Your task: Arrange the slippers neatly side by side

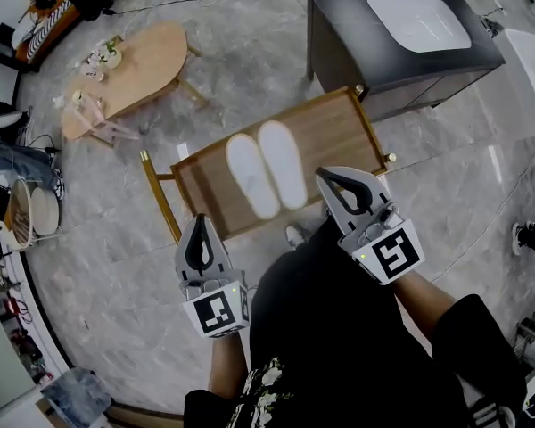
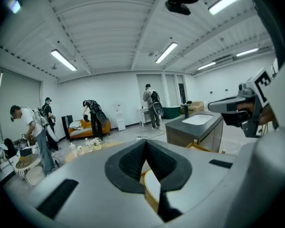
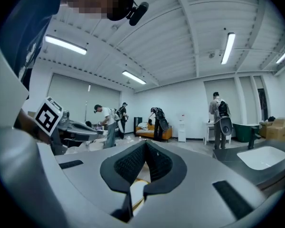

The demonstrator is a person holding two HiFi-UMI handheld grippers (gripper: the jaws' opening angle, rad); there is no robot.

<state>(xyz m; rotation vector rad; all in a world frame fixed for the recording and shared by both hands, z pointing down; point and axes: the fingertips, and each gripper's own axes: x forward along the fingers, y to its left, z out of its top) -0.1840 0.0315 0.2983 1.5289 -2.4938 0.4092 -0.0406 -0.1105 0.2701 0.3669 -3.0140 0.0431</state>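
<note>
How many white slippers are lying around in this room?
2. The left flat white slipper and the right flat white slipper lie side by side on the rectangular brown wooden table. None looks hidden.

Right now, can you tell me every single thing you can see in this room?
slippers: two, white, side by side on the wooden tray table
wooden tray table: one, brown, on the floor in front of the person
oval table: one, light wood, far left
sink cabinet: one, dark, far right, with a white basin on top
sofa: one, orange, by the back wall
people: at least four, at the back of the room
ceiling lights: several, white strips, overhead
floor: grey marble
left gripper: one, grey, shut, empty
right gripper: one, grey, shut, empty
</note>
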